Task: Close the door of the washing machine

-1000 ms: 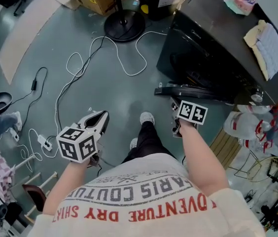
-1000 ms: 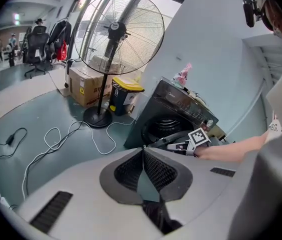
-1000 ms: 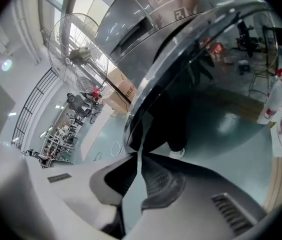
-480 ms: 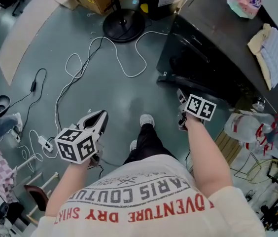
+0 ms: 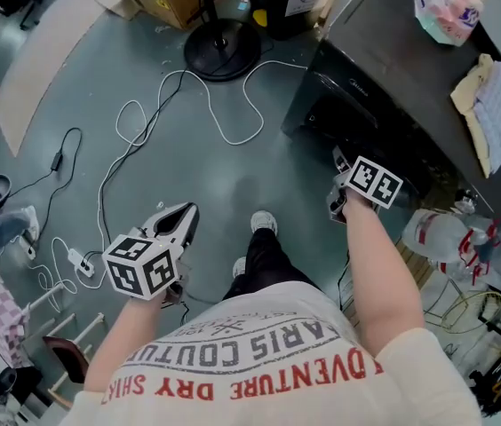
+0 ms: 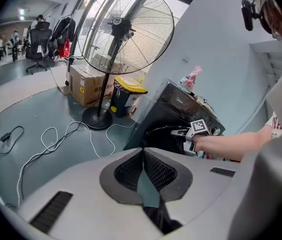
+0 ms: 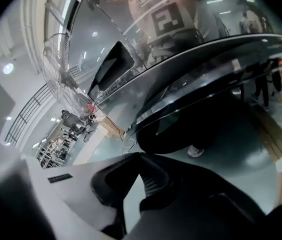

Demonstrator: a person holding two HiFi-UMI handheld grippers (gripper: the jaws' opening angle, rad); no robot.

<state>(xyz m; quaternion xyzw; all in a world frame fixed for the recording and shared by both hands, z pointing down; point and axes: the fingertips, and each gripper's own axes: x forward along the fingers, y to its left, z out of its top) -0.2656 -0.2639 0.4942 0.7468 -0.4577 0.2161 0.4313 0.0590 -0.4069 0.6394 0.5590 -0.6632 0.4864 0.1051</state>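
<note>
Push the nearly shut door of the black washing machine at right squarely home with the right gripper, jaws together and empty, while the left gripper, likewise closed on nothing, waits near left.

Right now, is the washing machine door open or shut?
Ajar, almost shut: in the left gripper view the door stands slightly off the washing machine, with the right tongs at its edge.

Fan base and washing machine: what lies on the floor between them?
A white cable lies looped there; the head view shows it best.
</note>
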